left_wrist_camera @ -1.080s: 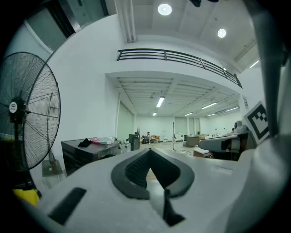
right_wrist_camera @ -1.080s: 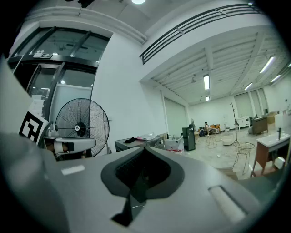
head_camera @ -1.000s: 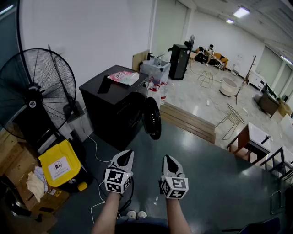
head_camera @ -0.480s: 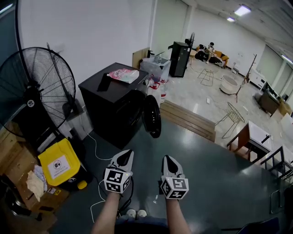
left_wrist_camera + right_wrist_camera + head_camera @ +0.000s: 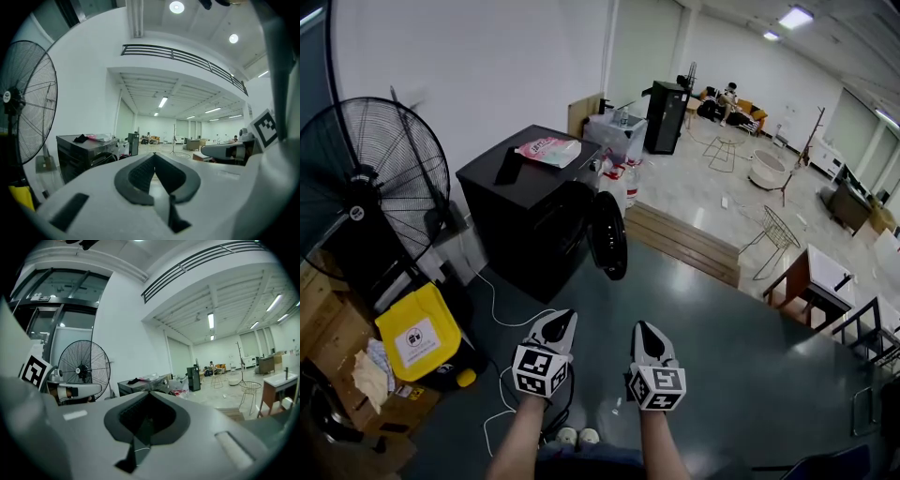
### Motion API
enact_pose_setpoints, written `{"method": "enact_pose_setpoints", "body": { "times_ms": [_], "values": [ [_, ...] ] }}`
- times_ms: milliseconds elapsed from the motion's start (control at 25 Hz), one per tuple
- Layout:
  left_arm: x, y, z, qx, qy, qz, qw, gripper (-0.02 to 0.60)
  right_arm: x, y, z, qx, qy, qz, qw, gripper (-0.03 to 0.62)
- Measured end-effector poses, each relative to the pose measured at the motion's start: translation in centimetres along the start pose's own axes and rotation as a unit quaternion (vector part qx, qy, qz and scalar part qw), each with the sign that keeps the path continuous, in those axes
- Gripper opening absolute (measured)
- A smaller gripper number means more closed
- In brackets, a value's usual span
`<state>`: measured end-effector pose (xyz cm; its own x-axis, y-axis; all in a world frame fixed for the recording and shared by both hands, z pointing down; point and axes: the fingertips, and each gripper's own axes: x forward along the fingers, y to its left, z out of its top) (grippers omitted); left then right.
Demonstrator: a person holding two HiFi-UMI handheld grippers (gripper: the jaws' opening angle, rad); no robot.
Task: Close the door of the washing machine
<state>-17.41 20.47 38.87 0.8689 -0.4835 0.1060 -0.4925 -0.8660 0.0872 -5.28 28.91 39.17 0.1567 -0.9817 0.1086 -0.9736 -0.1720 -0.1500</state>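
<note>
Both left tongs (image 5: 566, 317) and right tongs (image 5: 641, 325) sit closed, empty. Ahead by the wall, the washing machine (image 5: 525, 211) has its door (image 5: 608, 236) open; I can't make out the drum, nor read the pink packet (image 5: 547, 149) on top.

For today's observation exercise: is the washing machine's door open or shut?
Open: the round door stands swung out from the washing machine.

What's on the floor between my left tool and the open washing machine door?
Bare floor only, by the head view, from left tool to door; a white cable runs just beside it.
</note>
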Motion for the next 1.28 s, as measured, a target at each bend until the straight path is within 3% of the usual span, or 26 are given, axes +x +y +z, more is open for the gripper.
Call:
{"method": "enact_pose_setpoints", "body": {
  "times_ms": [360, 920, 1280],
  "values": [
    [0.5, -0.5, -0.3, -0.014, 0.003, 0.001, 0.9999, 0.183, -0.2, -1.2, 0.0, 0.009, 0.001, 0.000, 1.000, 0.012],
    [3.6, -1.1, -2.7, -0.024, 0.012, 0.012, 0.9996, 0.193, 1.7, -5.0, -1.5, 0.012, 0.015, 0.005, 1.000, 0.012],
    [9.8, 1.6, -3.0, -0.027, 0.018, 0.009, 0.9994, 0.193, 7.6, -8.1, -1.9, 0.012, 0.027, 0.000, 1.000, 0.012]
  ]
}}
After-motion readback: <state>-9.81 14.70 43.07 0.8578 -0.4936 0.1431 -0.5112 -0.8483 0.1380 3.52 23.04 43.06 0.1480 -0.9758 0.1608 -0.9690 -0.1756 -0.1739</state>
